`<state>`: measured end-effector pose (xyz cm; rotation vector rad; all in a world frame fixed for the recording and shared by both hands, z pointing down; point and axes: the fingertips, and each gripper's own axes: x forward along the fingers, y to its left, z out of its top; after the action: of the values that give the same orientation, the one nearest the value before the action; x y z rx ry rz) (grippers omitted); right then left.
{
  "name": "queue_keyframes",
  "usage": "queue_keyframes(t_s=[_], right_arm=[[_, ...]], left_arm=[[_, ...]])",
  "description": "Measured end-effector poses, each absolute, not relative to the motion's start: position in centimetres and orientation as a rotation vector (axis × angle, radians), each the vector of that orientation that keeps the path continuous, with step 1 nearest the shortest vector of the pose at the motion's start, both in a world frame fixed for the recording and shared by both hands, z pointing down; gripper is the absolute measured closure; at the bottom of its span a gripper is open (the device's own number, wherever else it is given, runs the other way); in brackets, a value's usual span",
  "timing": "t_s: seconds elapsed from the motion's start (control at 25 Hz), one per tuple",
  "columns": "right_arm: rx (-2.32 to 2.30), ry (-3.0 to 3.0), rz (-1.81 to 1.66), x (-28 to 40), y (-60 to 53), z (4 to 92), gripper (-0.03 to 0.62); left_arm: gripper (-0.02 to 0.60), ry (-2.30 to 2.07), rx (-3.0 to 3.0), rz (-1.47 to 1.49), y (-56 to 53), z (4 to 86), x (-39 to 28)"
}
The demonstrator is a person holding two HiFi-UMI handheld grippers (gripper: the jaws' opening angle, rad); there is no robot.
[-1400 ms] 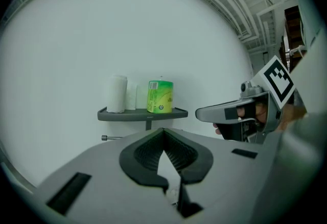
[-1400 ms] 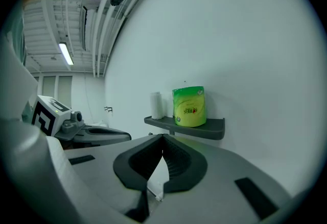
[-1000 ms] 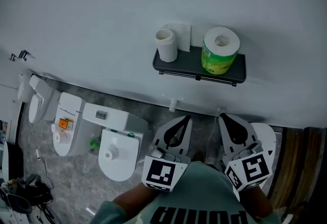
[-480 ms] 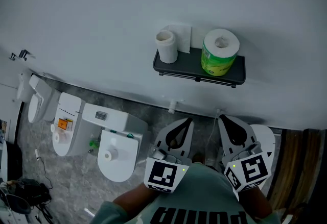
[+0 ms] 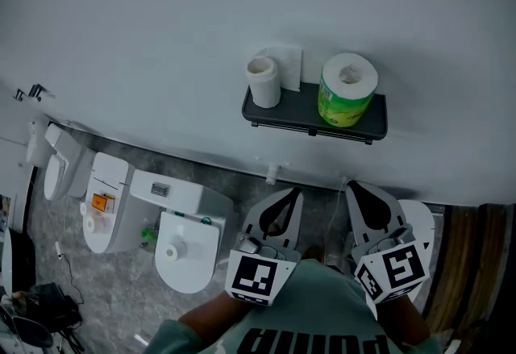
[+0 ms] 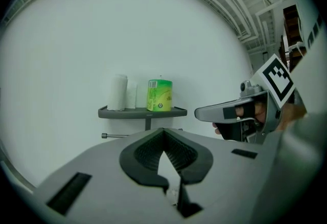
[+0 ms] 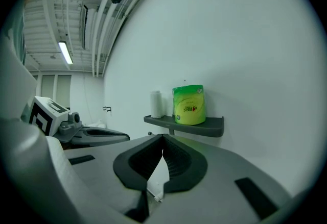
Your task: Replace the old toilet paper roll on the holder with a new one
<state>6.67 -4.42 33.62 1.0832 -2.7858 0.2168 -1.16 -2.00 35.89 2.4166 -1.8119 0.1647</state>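
The fingers (image 6: 144, 152) of the left gripper (image 6: 163, 130) are pressed together at their tips with nothing between them; the fingers (image 7: 180, 163) of the right gripper (image 7: 163, 137) are likewise closed tip to tip and empty; both grippers are held side by side, close to the person's chest, and point toward the wall, well short of the shelf; in the head view the left gripper (image 5: 295, 192) and the right gripper (image 5: 351, 184) sit below the shelf, each with its marker cube near the grey-green shirt (image 5: 316, 314). The new toilet paper roll (image 5: 347, 89), in a green wrapper, stands upright on the right part of the dark grey shelf (image 5: 305, 111); the slimmer white roll (image 5: 263, 78) stands upright at the shelf's left end, apart from the green one; a white flat piece (image 5: 288, 62) stands just behind it against the wall (image 5: 161, 22), too unclear to name. A thin holder bar (image 6: 122, 135) runs under the shelf's front edge. Lower left, along the wall's foot, a white toilet (image 5: 185, 246) stands on the grey marbled floor (image 5: 109, 284); beside it is another white fixture with an orange label (image 5: 100, 201).
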Motion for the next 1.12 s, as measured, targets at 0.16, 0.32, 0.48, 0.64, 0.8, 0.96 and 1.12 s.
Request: queue_keyframes(t_s=[0.16, 0.32, 0.48, 0.64, 0.8, 0.96, 1.12], right_arm=[[1.123, -2.785, 0.208, 6.3, -5.5, 32.9, 0.583], [1.177, -2.776, 0.190, 5.8, -6.7, 31.9, 0.583], [1.228, -2.754, 0.176, 5.7, -7.9, 31.2, 0.579], [1.294, -2.710, 0.177, 5.7, -9.1, 31.2, 0.522], [1.364, -2.675, 0.197, 6.0, -10.2, 31.1, 0.472], [1.419, -2.659, 0.214, 6.0, -11.4, 30.7, 0.366], [1.454, -2.651, 0.218, 5.6, -12.6, 30.2, 0.321]], left_arm=[[0.577, -1.796, 2.435, 0.159, -2.9, 35.3, -1.8], [0.577, -1.764, 2.469, 0.157, -4.1, 34.5, -2.4], [0.577, -1.718, 2.525, 0.154, -5.2, 33.9, -2.3], [0.577, -1.658, 2.564, 0.166, -6.3, 34.1, -2.4], [0.577, -1.608, 2.597, 0.165, -7.3, 34.3, -2.7], [0.577, -1.561, 2.610, 0.173, -8.0, 34.5, -3.1], [0.577, -1.533, 2.615, 0.197, -8.6, 34.5, -3.7]])
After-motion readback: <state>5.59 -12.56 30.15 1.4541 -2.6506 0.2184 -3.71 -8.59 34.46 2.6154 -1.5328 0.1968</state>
